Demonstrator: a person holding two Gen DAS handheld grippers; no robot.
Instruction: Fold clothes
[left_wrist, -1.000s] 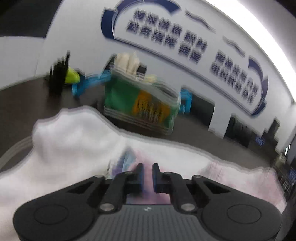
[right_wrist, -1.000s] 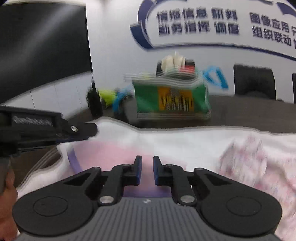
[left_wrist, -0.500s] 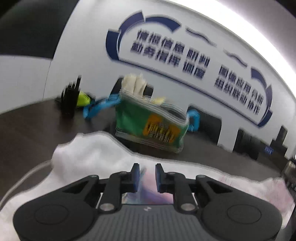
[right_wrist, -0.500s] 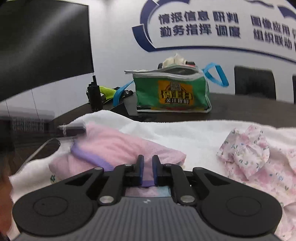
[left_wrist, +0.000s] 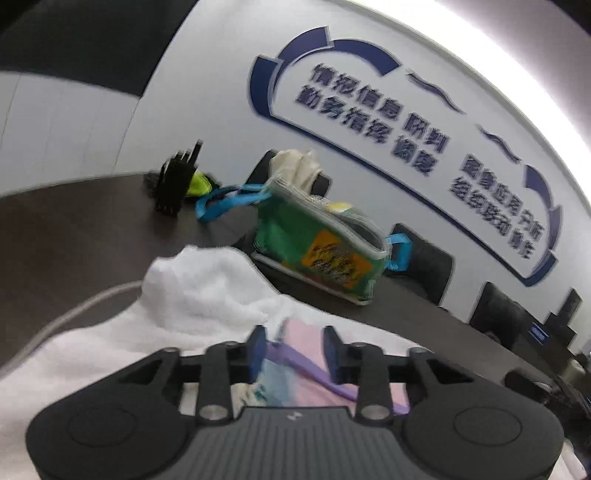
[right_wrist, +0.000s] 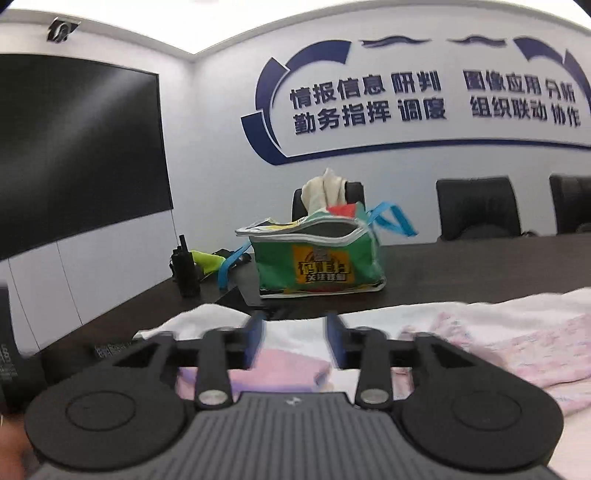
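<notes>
Pink cloth with a purple edge, the pink garment (left_wrist: 306, 365), lies folded on the white towel (left_wrist: 207, 295) just below my left gripper (left_wrist: 295, 349). From the left wrist I see those jaws opening, with nothing pinched between the pads; the garment sits under the gap, apart from the fingertips. The green bag (left_wrist: 317, 251) stands at one o'clock on the dark table (left_wrist: 74, 236), well clear.

From the right wrist, my right gripper (right_wrist: 295, 341) is opening too, jaws empty, the pink garment (right_wrist: 284, 373) showing at six o'clock beneath them. A floral garment (right_wrist: 517, 343) lies rumpled at three o'clock on the towel, and the green bag (right_wrist: 321, 266) stands at twelve.

I judge the pink fold to be finished and released. To do this well I would lift both grippers straight off so no pad drags the fold open, then take the floral piece by its edges
</notes>
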